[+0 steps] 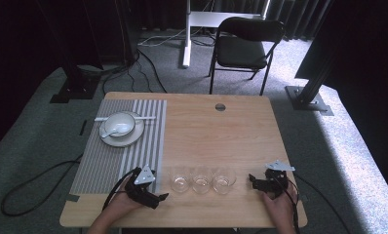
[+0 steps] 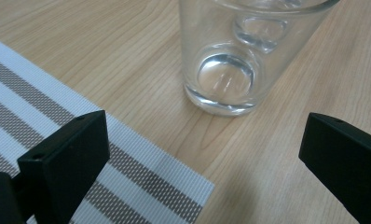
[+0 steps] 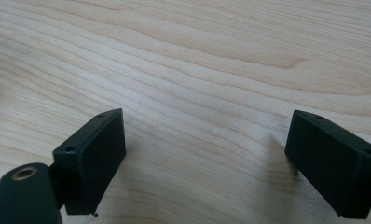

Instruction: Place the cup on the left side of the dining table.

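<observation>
Jaws on my left gripper (image 1: 159, 197) stand wide apart with nothing between them, released. In the left gripper view its 2 black fingers (image 2: 65, 158) sit low at either side, and the nearest glass (image 2: 239, 56) stands upright just ahead of them, a little toward the far finger and apart from both. It is clear and empty, with a thick round base resting on the bare wood. Under the near finger lies the corner of the striped mat (image 2: 44, 116), its edge running just short of the glass without touching it.

My right gripper (image 1: 253, 179) is likewise released, its jaws spread with only the bare table (image 3: 197, 70) between and ahead of its fingers (image 3: 92, 154).

In the high view, 3 glasses stand in a row between my 2 grippers: the left glass (image 1: 180, 181) nearest my left fingers, the middle glass (image 1: 202, 182) next, and the right glass (image 1: 223, 180) near my right fingers but apart from them. All 3 are upright and close together.

Farther off, beyond my left fingers, the mat carries a plate (image 1: 133, 136) with a white bowl (image 1: 121, 122) on it and a spoon (image 1: 110, 130) resting in the bowl. Beyond the table stands a black folding chair (image 1: 243, 46).
</observation>
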Motion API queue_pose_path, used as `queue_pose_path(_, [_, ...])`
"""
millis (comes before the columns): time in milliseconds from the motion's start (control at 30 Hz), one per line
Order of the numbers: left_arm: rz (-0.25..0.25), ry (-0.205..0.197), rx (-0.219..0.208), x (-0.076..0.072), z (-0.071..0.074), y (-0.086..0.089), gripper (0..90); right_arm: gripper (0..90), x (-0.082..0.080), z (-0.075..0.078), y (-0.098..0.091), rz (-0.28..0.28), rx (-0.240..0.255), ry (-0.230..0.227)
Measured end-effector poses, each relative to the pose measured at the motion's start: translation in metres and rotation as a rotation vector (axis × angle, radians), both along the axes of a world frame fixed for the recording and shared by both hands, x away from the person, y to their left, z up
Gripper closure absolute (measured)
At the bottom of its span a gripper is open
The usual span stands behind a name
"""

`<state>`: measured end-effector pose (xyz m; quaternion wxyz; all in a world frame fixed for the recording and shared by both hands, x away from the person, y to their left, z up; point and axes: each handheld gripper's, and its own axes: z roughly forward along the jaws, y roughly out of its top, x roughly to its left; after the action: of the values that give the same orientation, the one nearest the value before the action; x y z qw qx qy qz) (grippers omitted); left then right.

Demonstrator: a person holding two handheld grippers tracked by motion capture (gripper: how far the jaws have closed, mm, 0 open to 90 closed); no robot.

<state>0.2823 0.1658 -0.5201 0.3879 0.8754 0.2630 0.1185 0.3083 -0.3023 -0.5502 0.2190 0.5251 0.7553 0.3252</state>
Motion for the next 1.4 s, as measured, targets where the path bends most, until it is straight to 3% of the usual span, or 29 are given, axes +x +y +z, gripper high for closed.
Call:
queue_pose_path(500, [-0.031, 0.012, -0.006, 0.004, -0.005, -0.019, 2.1, 11.6, 0.0, 0.0, 0.0, 0.0, 0.0, 0.0])
queue_pose_path(1400, [-0.041, -0.027, -0.017, 0.014, -0.005, -0.048, 4.2, 11.6, 0.0, 0.0, 0.0, 0.001, -0.001, -0.001])
